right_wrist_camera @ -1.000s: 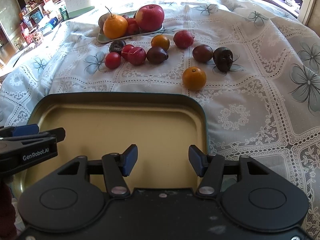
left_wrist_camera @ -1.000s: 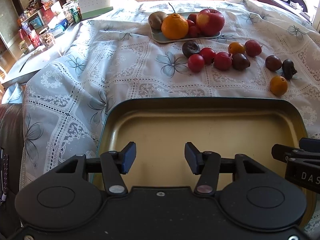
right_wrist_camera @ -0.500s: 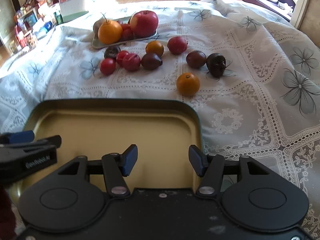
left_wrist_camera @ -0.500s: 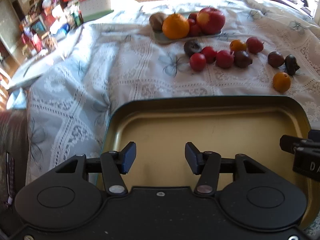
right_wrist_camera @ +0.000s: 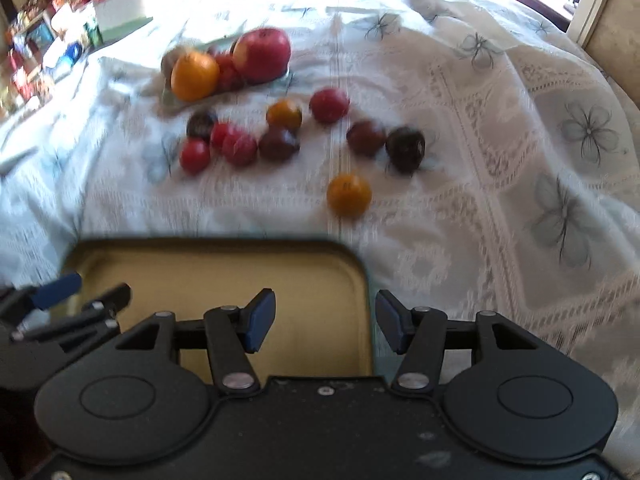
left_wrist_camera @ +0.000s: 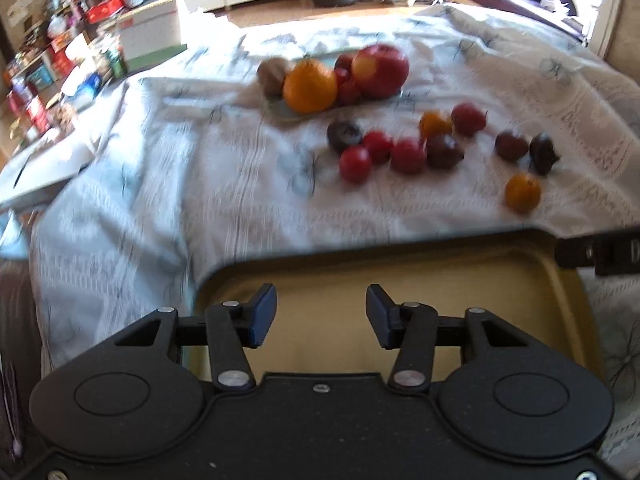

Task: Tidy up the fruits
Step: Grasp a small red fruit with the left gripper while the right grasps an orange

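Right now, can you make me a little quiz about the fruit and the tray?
1. True or false: the yellow tray has fruit in it.
2. Which fruit lies closest to the tray: A the big red apple, B the small orange, C the dark plum?
3. Fill in: the big orange sits on a ____ with the apple.

Key: 1 false; 2 B; 3 plate.

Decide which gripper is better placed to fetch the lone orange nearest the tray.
Right gripper, probably: the orange lies just ahead of it, off to the side for the left gripper. Both jaws are closing, empty.
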### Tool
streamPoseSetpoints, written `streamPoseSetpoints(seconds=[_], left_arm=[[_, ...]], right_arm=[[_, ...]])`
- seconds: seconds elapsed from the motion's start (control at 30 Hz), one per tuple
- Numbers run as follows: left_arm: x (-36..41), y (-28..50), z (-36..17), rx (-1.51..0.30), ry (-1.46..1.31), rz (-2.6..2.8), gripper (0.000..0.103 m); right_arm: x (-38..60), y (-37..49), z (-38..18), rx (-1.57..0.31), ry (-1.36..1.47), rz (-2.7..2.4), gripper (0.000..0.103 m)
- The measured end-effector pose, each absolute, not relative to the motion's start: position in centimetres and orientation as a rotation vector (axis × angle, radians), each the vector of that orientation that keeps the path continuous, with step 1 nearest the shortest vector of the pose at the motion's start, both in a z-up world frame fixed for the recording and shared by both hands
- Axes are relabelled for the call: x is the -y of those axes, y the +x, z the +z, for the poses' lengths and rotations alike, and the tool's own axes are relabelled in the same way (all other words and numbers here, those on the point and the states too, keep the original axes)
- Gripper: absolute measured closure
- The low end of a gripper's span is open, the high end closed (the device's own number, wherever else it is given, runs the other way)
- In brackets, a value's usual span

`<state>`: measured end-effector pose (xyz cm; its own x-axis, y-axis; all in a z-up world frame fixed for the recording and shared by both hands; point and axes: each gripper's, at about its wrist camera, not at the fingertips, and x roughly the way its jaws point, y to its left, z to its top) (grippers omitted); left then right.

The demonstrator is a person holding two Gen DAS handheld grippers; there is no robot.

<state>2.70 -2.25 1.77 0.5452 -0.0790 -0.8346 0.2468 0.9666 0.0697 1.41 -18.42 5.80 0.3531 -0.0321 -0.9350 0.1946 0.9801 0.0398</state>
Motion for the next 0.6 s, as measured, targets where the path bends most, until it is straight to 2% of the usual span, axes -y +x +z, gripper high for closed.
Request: streamPoseSetpoints(seconds=[0.27,0.43,0.6], left_arm=[[2.2,8.8,3.6,-0.957,0.107,-0.241,0.047],[2.8,11.7,1.8,-0.98,0.114,-0.279,0.053],[3.6,14.3,-0.1,-1.028,0.095,-0.315,0.053]], right_arm=[[22.3,8.6,6.4,-1.236,0.271,-0.175,0.047],[23.1,10.4,4.0,-1.215,0.306,-0.17,0.048],[23.1,10.7,1.5,-1.227,0.26,-0.198,0.049]])
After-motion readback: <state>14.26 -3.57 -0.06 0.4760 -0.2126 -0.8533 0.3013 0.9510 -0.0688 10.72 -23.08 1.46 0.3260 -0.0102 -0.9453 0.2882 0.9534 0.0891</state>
